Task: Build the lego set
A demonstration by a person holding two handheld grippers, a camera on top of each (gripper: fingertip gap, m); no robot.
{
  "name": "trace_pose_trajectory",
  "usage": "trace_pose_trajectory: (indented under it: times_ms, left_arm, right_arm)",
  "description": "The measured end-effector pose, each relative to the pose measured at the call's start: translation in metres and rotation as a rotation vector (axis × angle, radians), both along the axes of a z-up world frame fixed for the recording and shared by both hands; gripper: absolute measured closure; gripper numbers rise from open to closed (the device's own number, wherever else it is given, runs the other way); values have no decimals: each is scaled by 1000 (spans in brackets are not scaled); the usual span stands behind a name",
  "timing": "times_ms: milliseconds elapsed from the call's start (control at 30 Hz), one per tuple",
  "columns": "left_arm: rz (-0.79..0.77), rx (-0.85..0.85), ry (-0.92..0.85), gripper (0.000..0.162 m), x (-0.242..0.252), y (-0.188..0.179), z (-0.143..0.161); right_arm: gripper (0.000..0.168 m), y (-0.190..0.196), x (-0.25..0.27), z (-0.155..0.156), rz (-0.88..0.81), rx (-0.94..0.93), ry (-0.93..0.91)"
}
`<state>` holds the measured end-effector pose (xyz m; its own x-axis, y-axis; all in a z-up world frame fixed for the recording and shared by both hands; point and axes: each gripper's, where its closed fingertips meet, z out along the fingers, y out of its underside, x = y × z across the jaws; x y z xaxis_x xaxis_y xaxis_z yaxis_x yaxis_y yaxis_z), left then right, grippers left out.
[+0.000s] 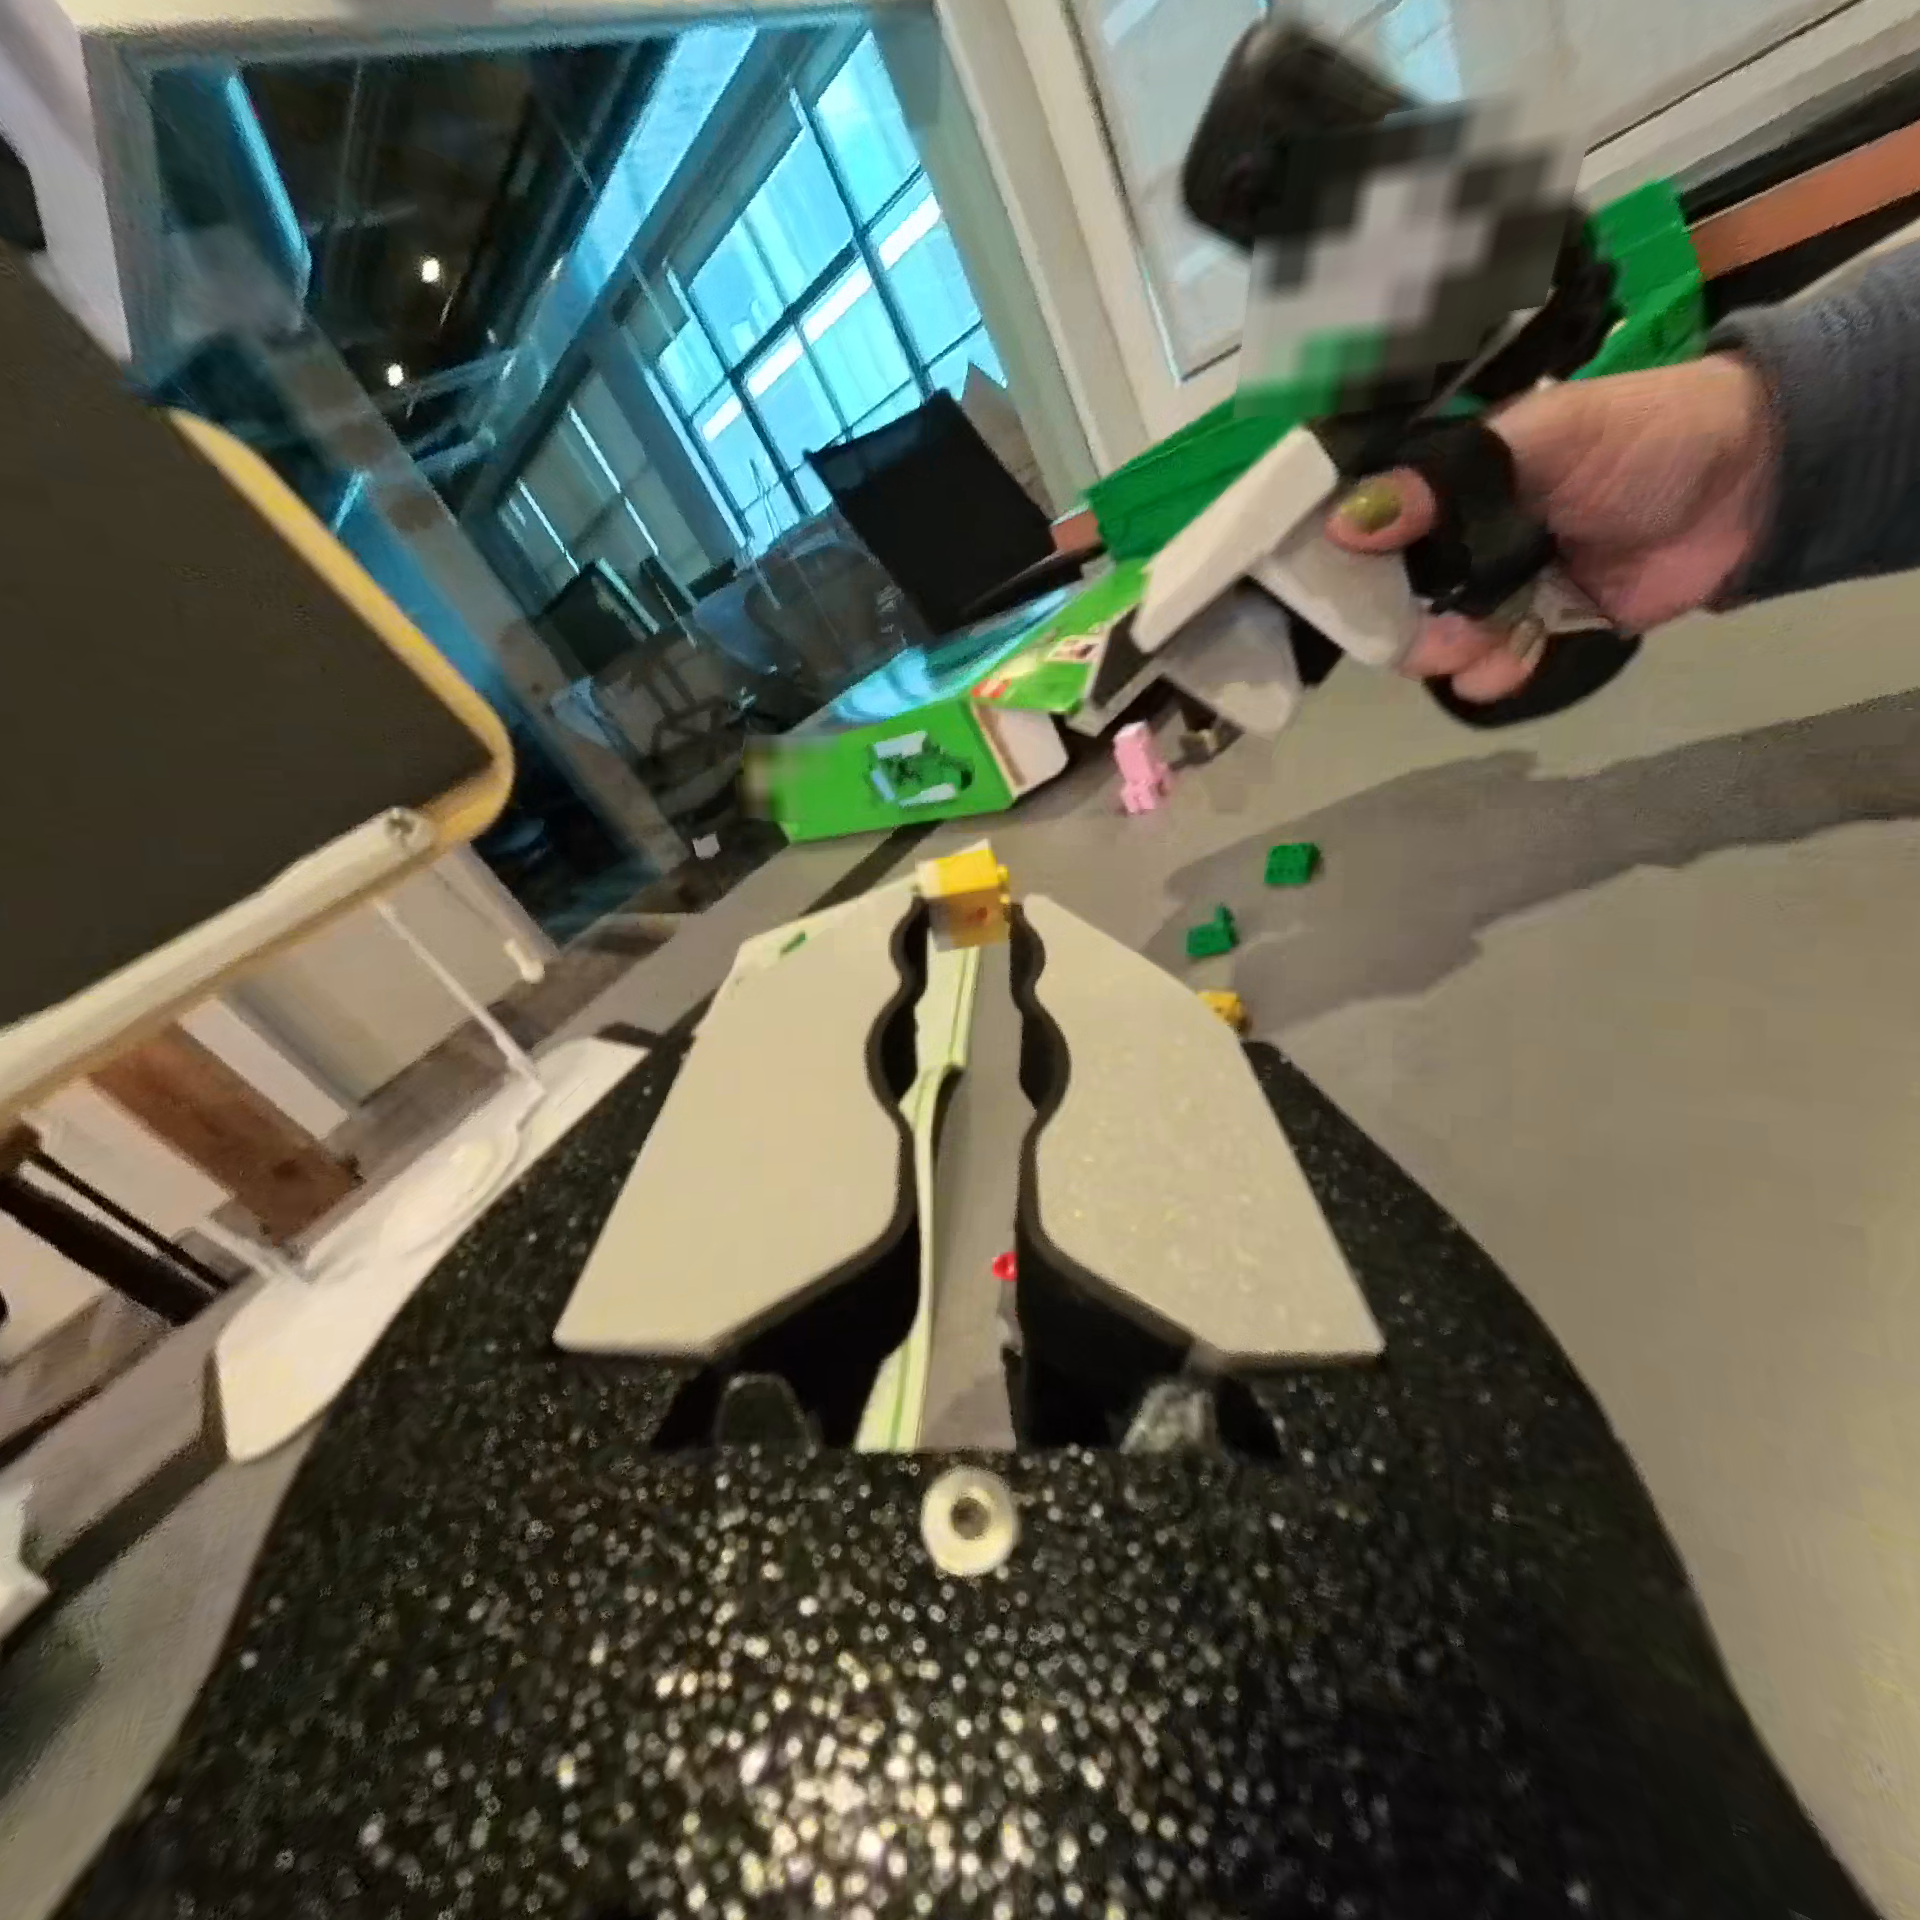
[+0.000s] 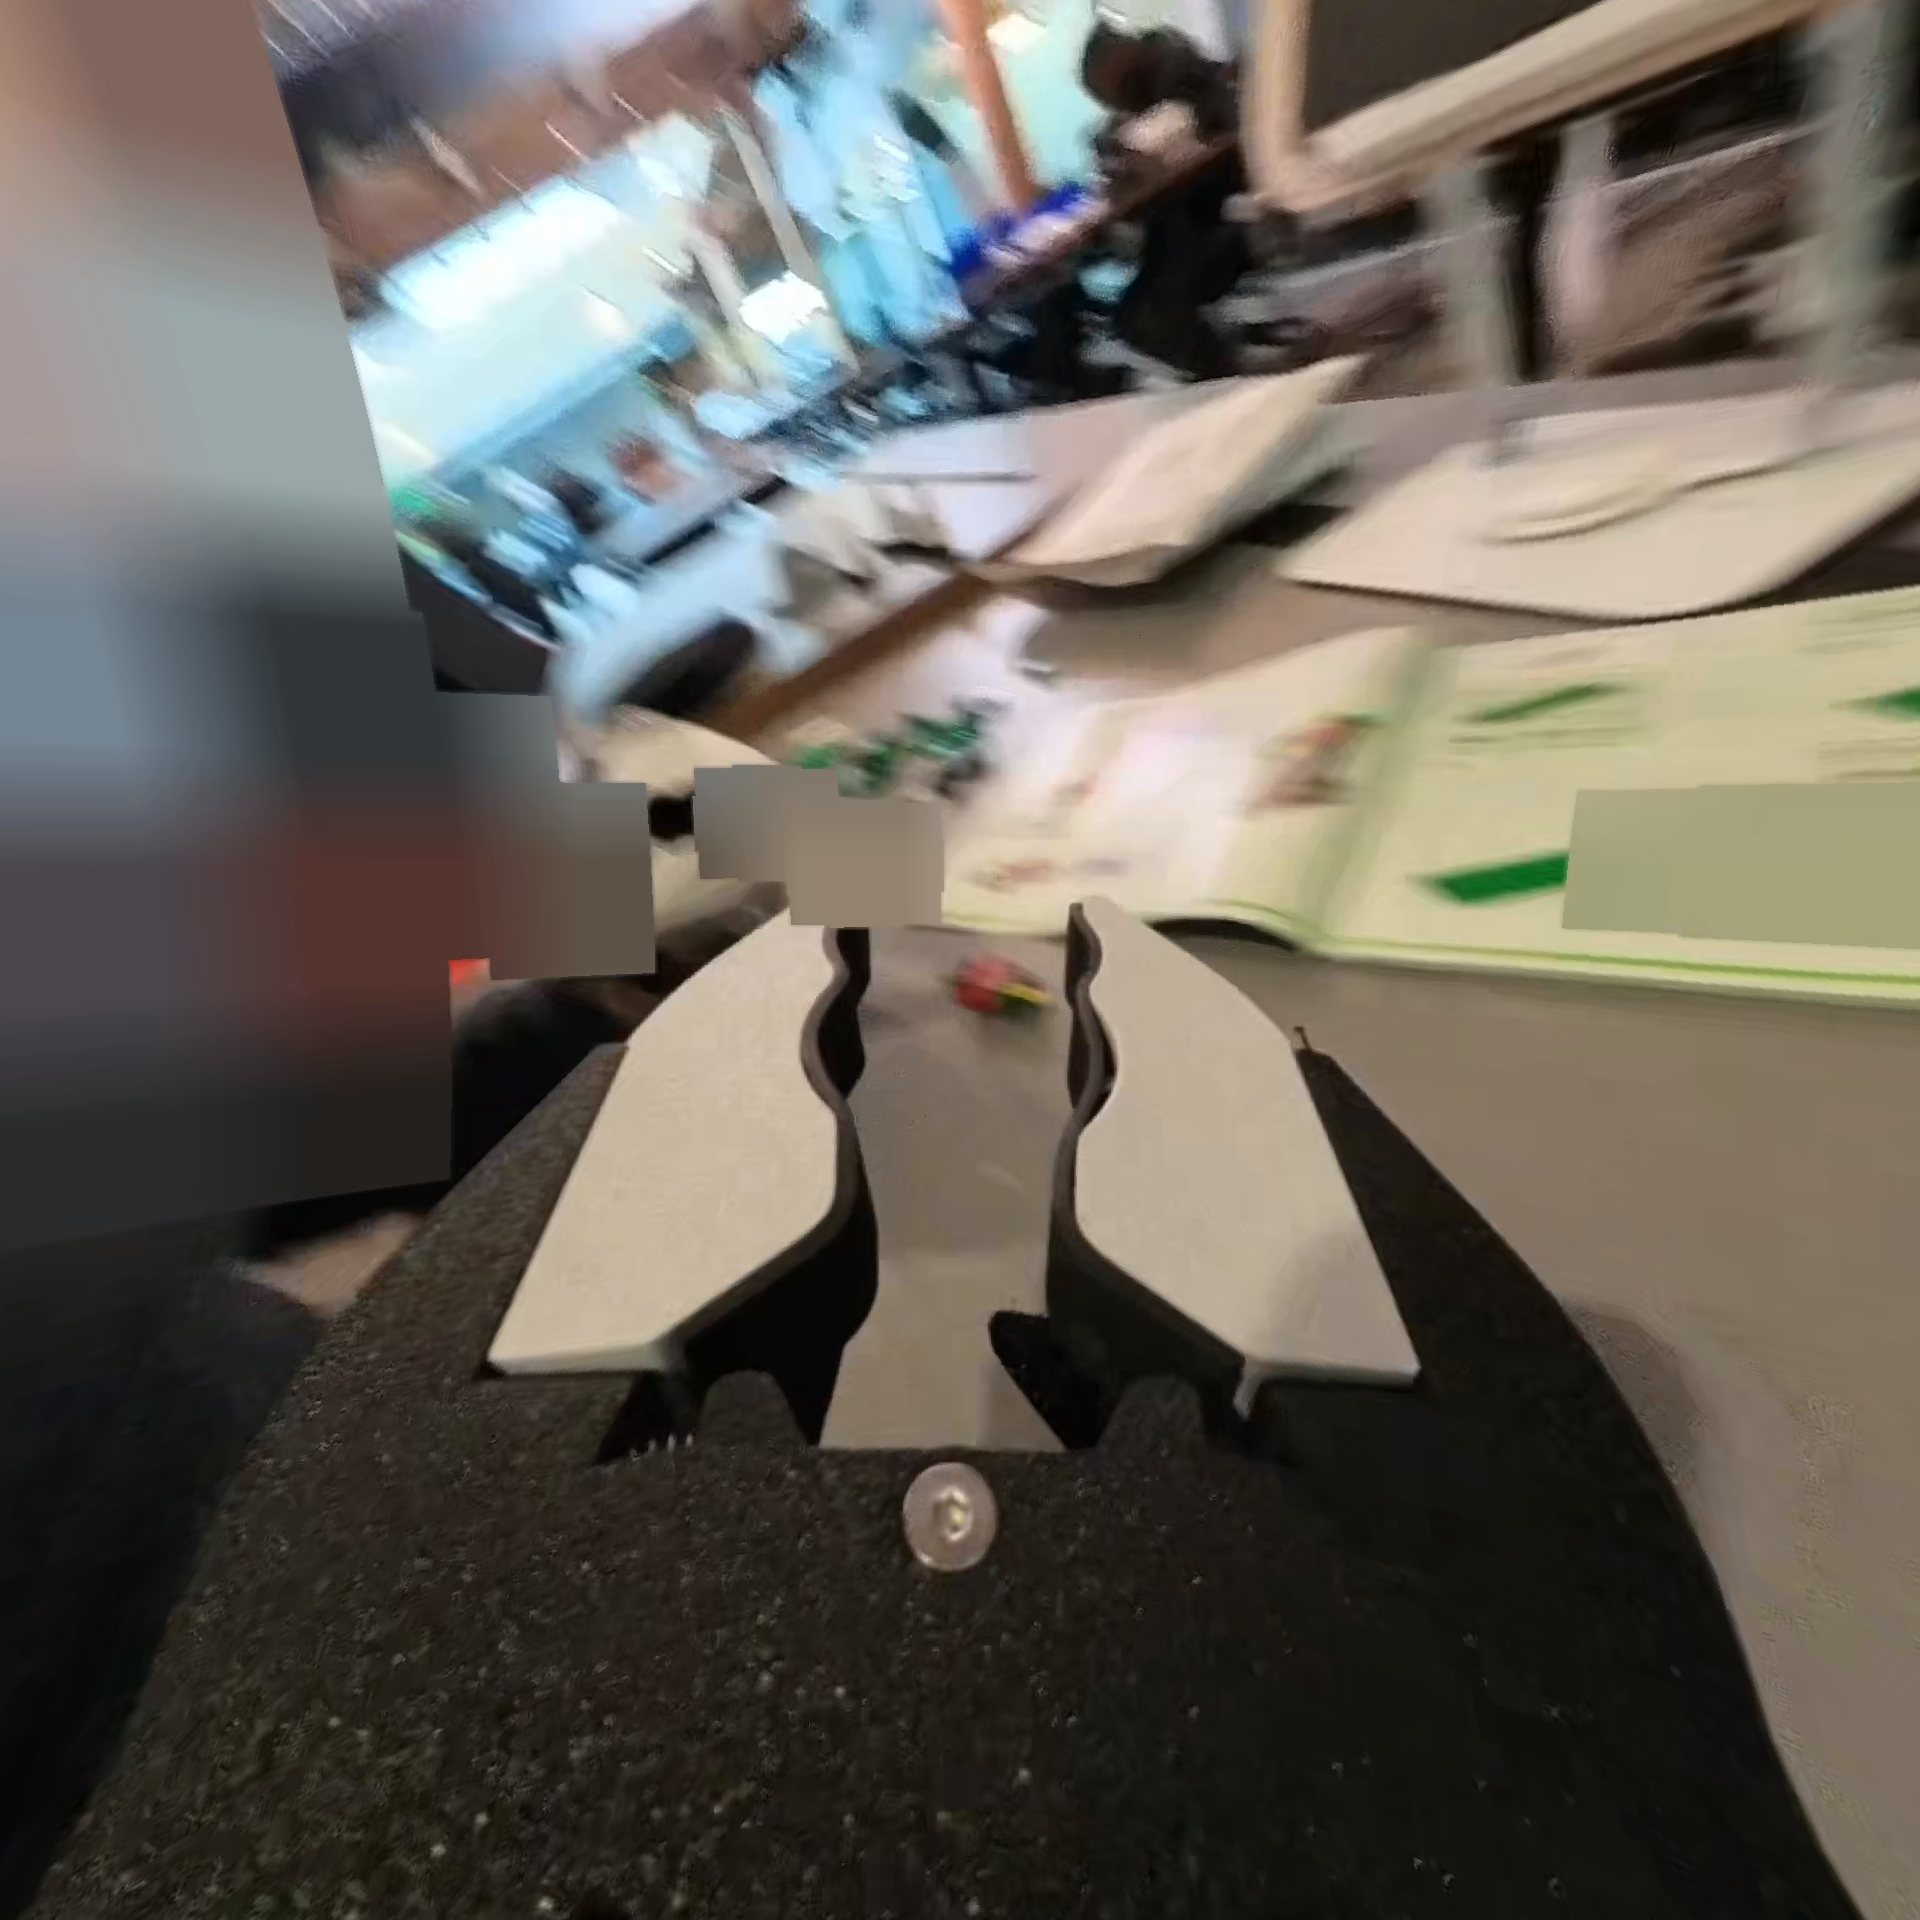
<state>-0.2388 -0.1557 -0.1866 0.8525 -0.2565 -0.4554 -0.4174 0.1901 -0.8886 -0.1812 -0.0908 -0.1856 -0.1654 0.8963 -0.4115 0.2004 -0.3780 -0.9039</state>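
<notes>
Yellow lego piece (image 1: 964, 896) sits pinched at the tips of our left gripper (image 1: 966, 914), just before the green box (image 1: 894, 769); our right gripper (image 2: 966, 945) is spread apart, empty.

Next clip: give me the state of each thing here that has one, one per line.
Left gripper: shut on yellow piece, held off the table.
Right gripper: open, empty.
Green box: lying on its side, end flap open.
Booklet: open, flat on the table.
Pink figure: standing, loose.
Green bricks: loose on the table.
</notes>
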Motion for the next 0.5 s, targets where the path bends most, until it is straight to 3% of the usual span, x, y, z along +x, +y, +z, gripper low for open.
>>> trace_pose_trajectory:
  times_ms: [33,100,167,267,367,500]
  left_arm:
    - [6,-24,-25,147,-6,1,-1]
    - [-7,-78,-75,147,-12,2,-6]
    - [-44,-114,-113,147,-13,1,-8]
    - [-85,-130,-125,147,-11,-1,-10]
    - [-95,-126,-110,147,-10,-2,-11]
    - [-104,-131,-77,147,-5,-1,-14]
  right_arm:
    - [133,18,10,-9,-49,116,-68]
    - [133,38,28,-35,-51,293,-246]
    - [144,34,43,-62,61,404,-425]
    - [141,45,61,-96,116,576,-668]
    - [137,47,62,-102,129,601,-715]
    - [142,41,49,-91,124,611,-637]
